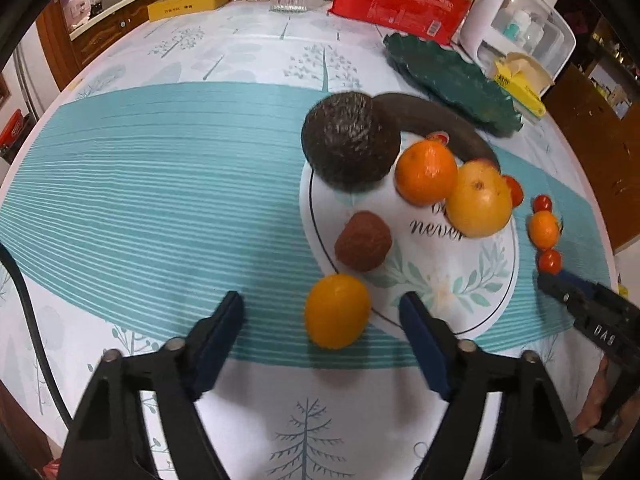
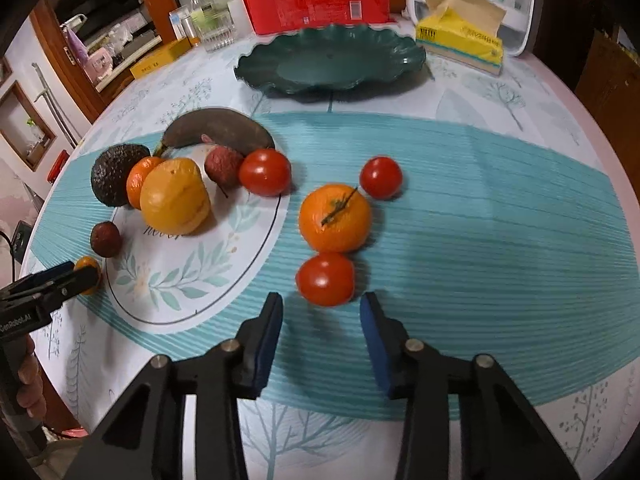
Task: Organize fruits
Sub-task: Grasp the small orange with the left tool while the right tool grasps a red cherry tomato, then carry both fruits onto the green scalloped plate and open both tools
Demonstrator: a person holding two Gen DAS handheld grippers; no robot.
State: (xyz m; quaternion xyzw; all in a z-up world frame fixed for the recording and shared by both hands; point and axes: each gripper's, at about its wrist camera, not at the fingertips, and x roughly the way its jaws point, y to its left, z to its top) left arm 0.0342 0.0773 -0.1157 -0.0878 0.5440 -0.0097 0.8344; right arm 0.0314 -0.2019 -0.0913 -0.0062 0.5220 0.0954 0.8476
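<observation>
While a small orange fruit (image 1: 337, 310) sits on the table just off the white plate (image 1: 496, 304), the left claw (image 1: 322, 312) straddles it, pads not yet touching. Likewise the right claw (image 2: 321, 312), released, flanks a red tomato (image 2: 325, 279). Both grasps look imminent; next comes clenching, then probably carrying to the empty green dish (image 2: 332, 60).

My gripper pads (image 2: 267, 346) look like matt blue foam on black plastic arms with small metal pins. The tablecloth (image 2: 500, 208) looks smooth and printed. The tomato (image 2: 325, 279) is glossy, the avocado (image 1: 350, 142) rough and pebbled, the green plate (image 2: 332, 60) shiny plastic, and the cabinet (image 2: 52, 36) varnished wood.
</observation>
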